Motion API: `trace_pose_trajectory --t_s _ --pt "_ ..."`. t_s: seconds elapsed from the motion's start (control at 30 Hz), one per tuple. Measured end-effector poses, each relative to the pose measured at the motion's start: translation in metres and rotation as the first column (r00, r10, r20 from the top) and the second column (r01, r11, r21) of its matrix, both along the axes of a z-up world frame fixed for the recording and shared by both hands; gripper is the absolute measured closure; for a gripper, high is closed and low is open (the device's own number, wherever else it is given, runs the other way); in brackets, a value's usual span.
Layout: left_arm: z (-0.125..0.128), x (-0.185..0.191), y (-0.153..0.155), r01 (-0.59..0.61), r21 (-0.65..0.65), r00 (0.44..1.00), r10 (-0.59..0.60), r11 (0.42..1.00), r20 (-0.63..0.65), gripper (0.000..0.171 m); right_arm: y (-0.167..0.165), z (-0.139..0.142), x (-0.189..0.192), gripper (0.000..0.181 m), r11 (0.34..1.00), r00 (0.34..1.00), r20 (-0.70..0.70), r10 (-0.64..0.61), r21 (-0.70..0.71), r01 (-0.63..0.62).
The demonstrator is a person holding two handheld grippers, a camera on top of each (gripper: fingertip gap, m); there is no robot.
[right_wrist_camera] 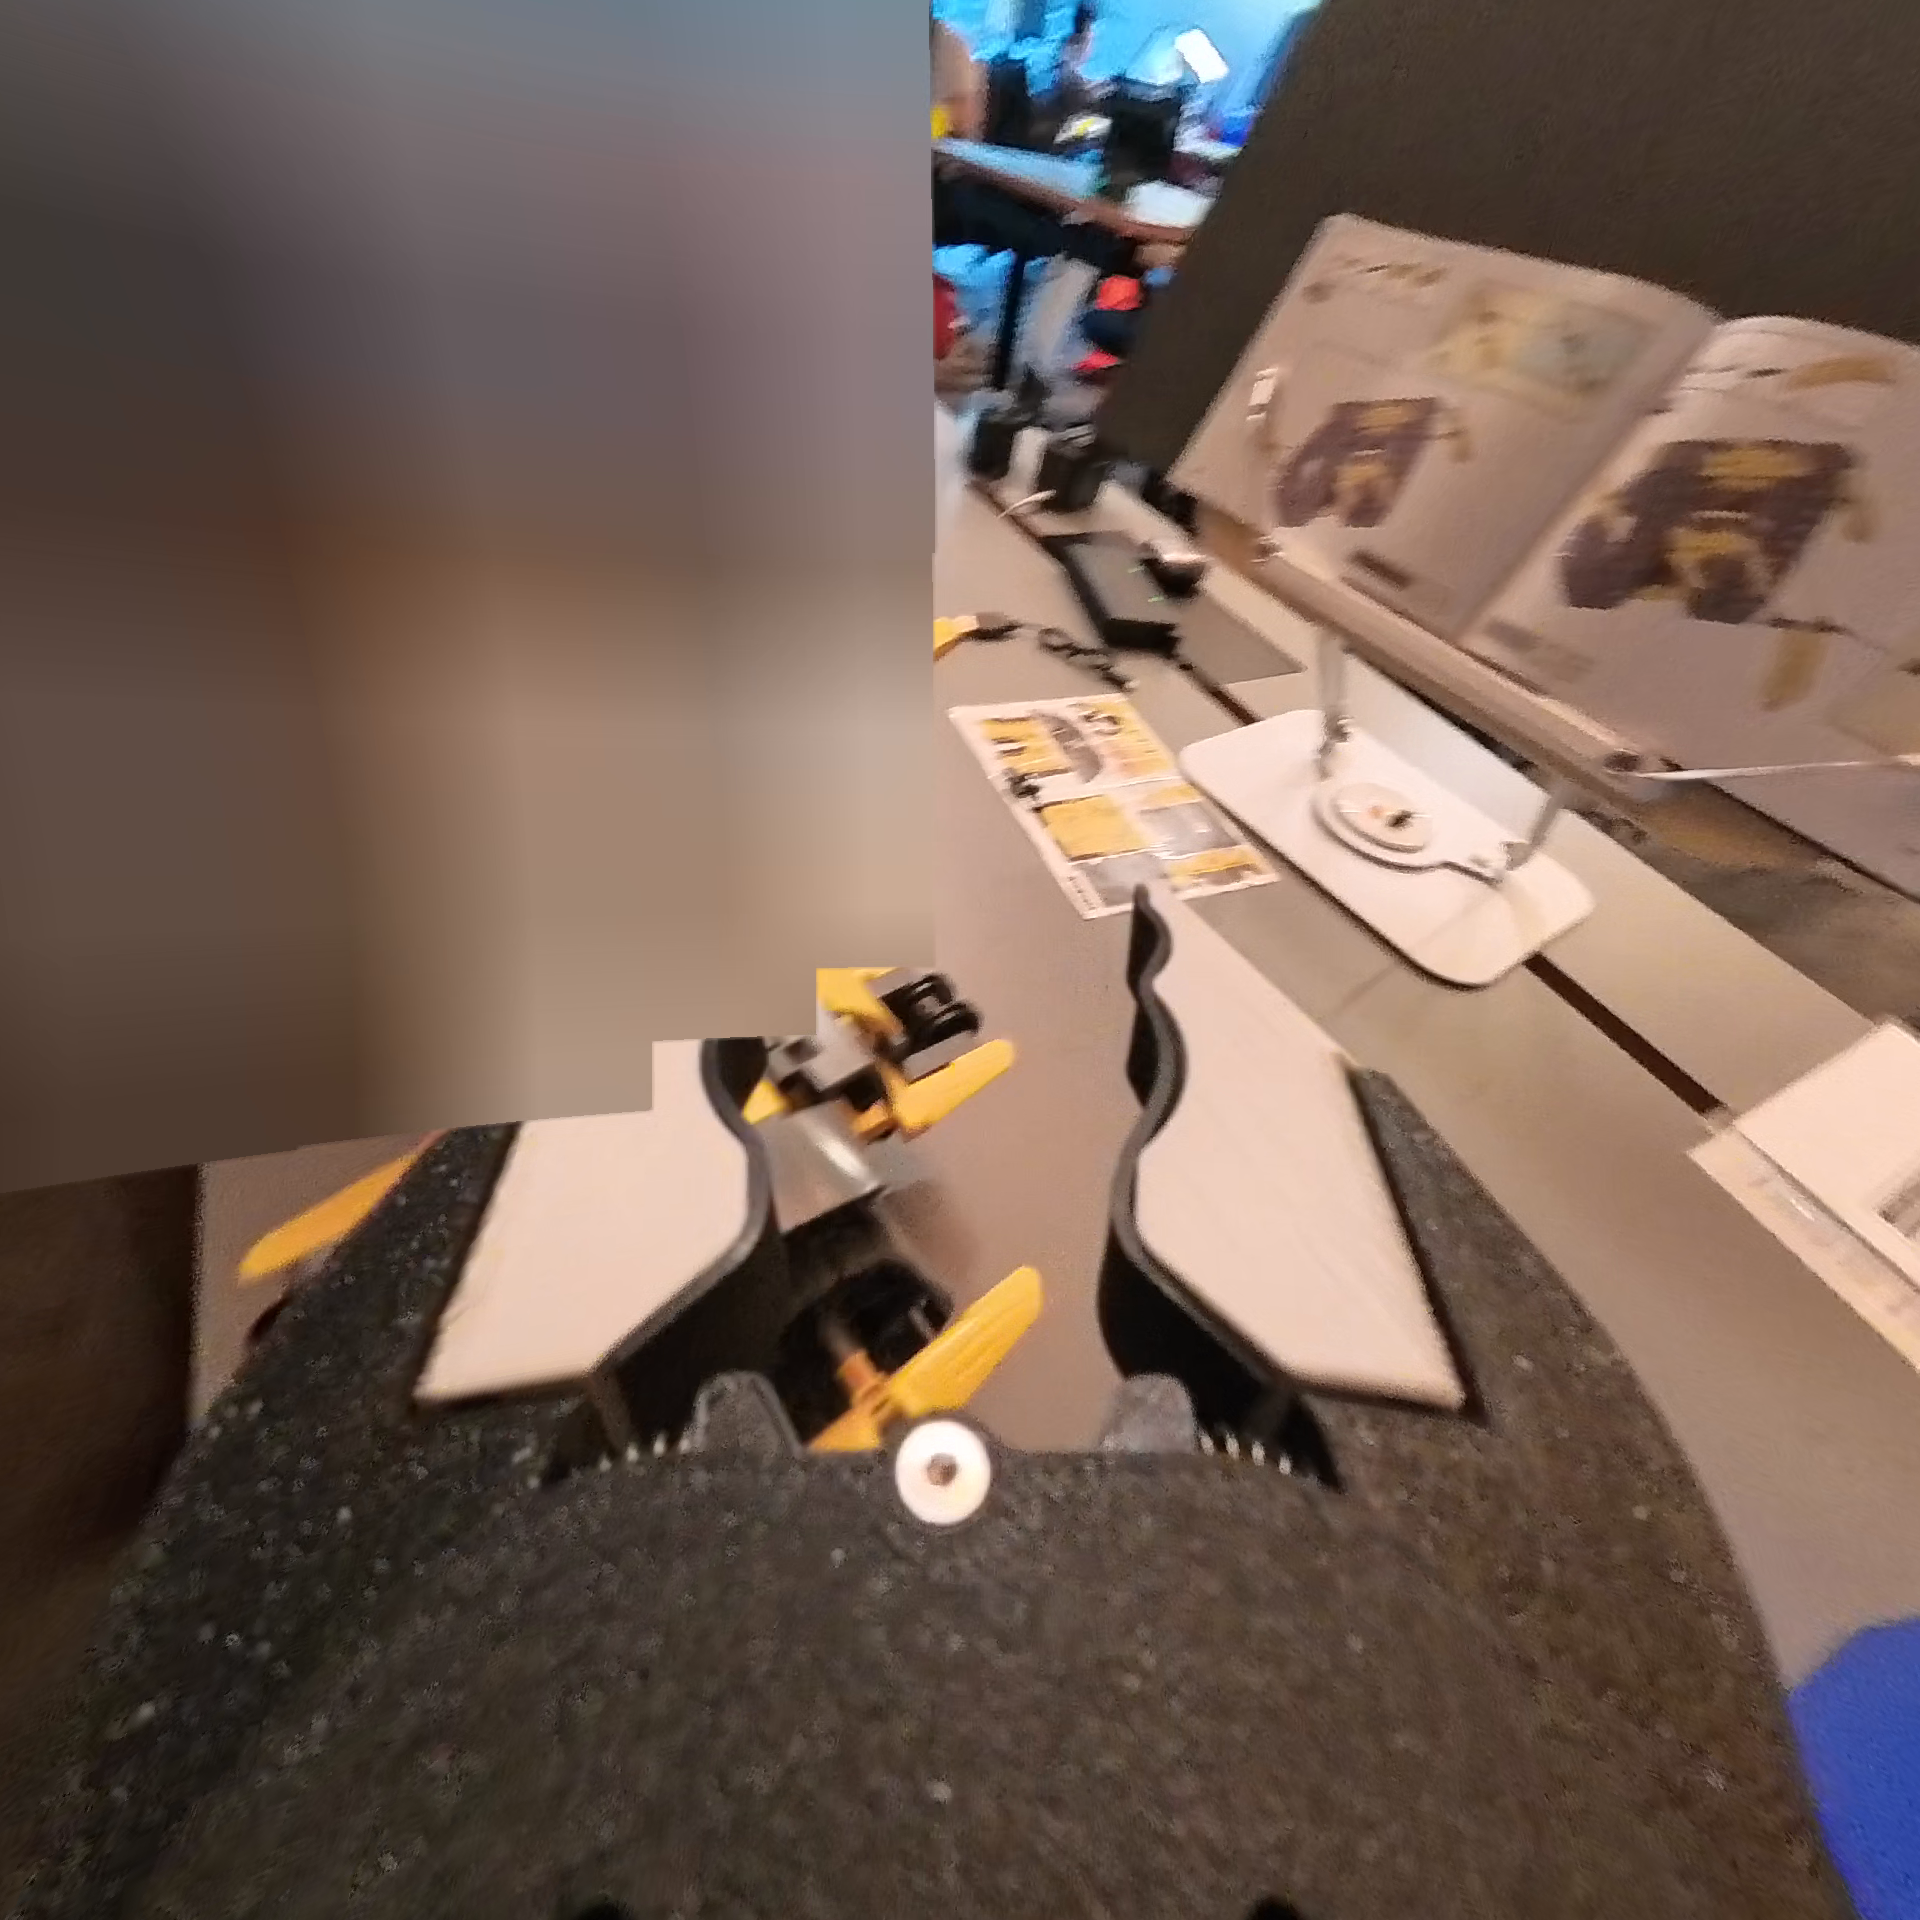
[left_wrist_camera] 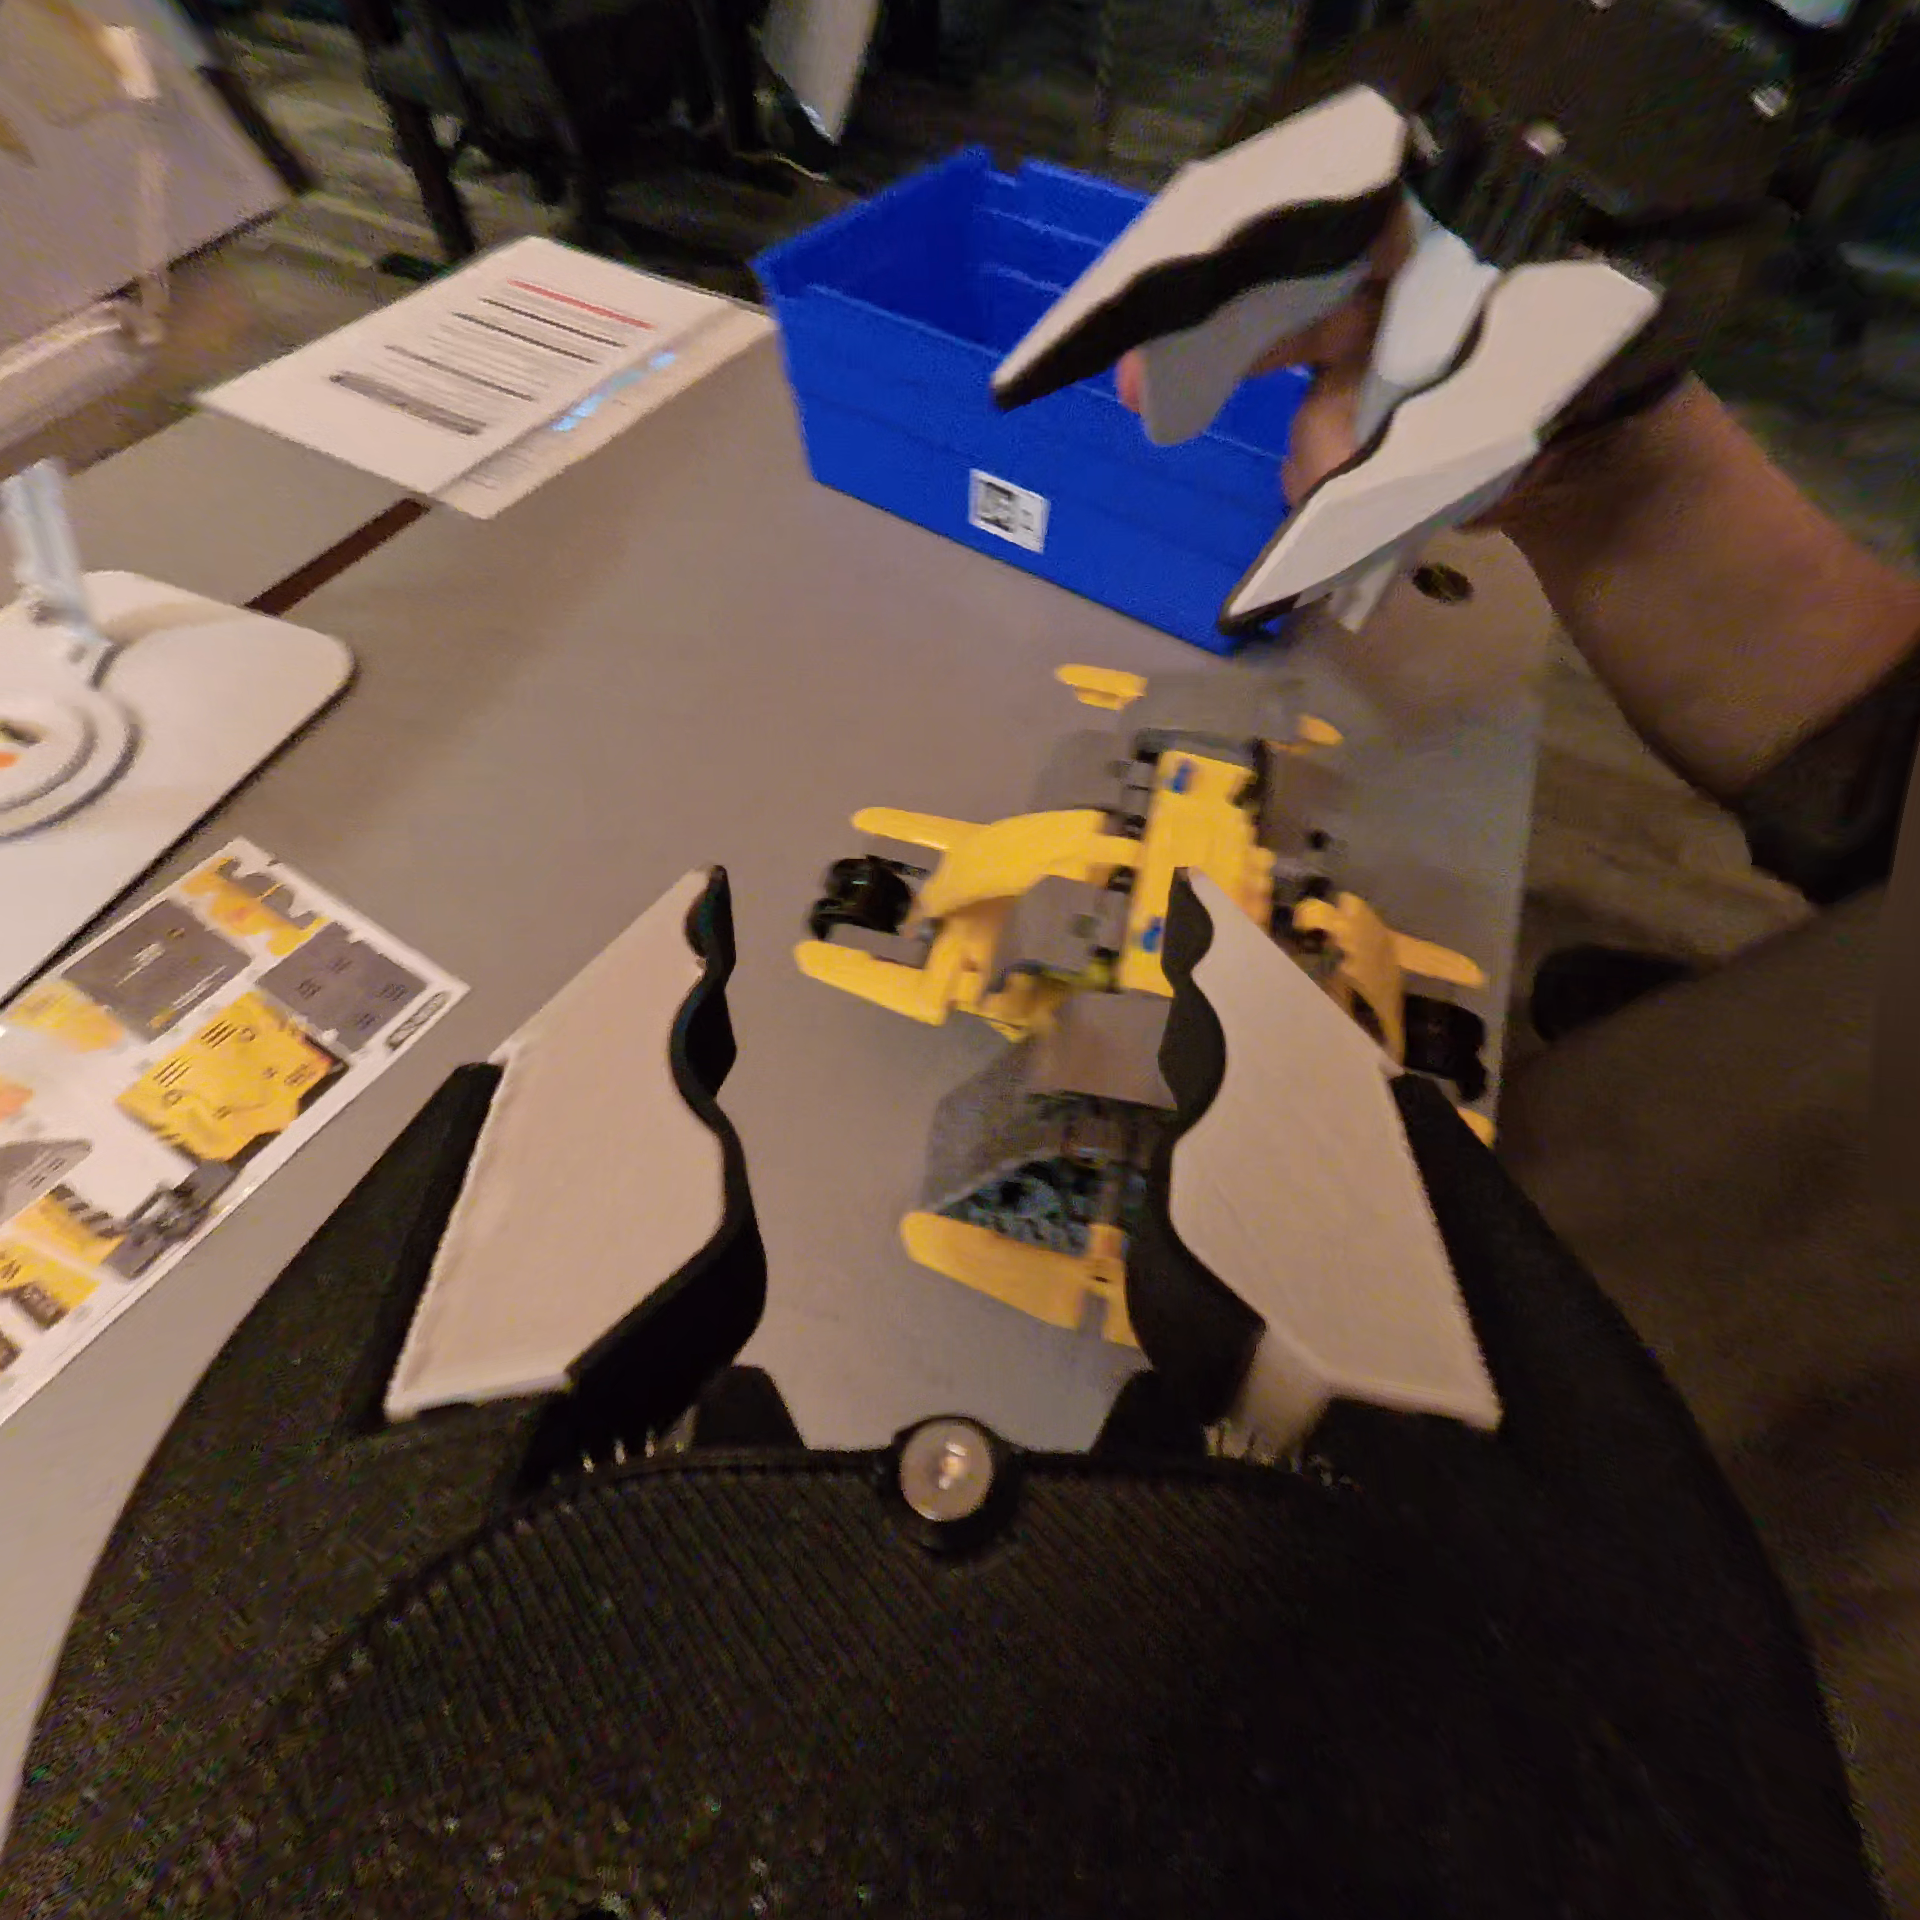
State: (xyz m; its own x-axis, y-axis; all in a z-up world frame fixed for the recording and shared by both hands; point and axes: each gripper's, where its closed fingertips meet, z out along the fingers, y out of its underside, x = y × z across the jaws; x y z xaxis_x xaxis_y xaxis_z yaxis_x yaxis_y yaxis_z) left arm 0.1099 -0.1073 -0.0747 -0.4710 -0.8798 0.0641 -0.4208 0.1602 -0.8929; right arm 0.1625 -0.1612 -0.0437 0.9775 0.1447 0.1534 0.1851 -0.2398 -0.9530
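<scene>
A yellow, grey and black brick-built vehicle model [left_wrist_camera: 1122,935] lies on the grey table [left_wrist_camera: 623,727]. My left gripper [left_wrist_camera: 951,894] is open and empty, low over the table. The model's near end sits by its right finger [left_wrist_camera: 1299,1143], without being gripped. My right gripper [left_wrist_camera: 1122,504] is open and empty, held in the air above the model's far side. In the right wrist view the right gripper [right_wrist_camera: 930,987] is open with the model [right_wrist_camera: 883,1091] below it, near its left finger. That fingertip is hidden by a blurred patch.
A blue bin [left_wrist_camera: 935,416] stands behind the model. A sticker sheet [left_wrist_camera: 208,1039], a white stand base [left_wrist_camera: 156,727] and a printed paper [left_wrist_camera: 488,353] lie at the left. A small yellow piece [left_wrist_camera: 1101,686] lies loose. An open booklet [right_wrist_camera: 1558,468] rests on the stand. A person's arm [left_wrist_camera: 1714,623] is at the right.
</scene>
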Motion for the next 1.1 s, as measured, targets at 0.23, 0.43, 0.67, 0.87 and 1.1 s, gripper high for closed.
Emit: trace_pose_trajectory --t_s 0.23,0.43,0.67,0.87,1.1 --pt "-0.053 0.051 0.096 -0.268 -0.037 0.958 0.262 0.963 -0.119 0.086 0.050 -0.040 0.080 0.109 0.954 0.938 -0.179 -0.296 -0.113 0.279" --pt "-0.103 0.091 0.157 -0.425 0.093 0.882 0.435 0.901 -0.184 0.080 0.079 -0.133 0.148 0.106 0.845 0.861 -0.159 -0.483 -0.342 0.411" --pt "-0.114 0.133 0.176 -0.485 0.103 0.851 0.496 0.868 -0.171 0.058 0.072 -0.156 0.193 0.089 0.752 0.808 0.051 -0.586 -0.336 0.567" --pt "-0.140 0.166 0.164 -0.460 0.170 0.838 0.490 0.871 -0.240 0.054 0.072 -0.178 0.193 0.074 0.721 0.824 0.038 -0.565 -0.462 0.516" --pt "-0.159 0.168 0.165 -0.448 0.220 0.822 0.496 0.867 -0.279 0.050 0.072 -0.185 0.190 0.068 0.726 0.828 -0.052 -0.559 -0.515 0.457"
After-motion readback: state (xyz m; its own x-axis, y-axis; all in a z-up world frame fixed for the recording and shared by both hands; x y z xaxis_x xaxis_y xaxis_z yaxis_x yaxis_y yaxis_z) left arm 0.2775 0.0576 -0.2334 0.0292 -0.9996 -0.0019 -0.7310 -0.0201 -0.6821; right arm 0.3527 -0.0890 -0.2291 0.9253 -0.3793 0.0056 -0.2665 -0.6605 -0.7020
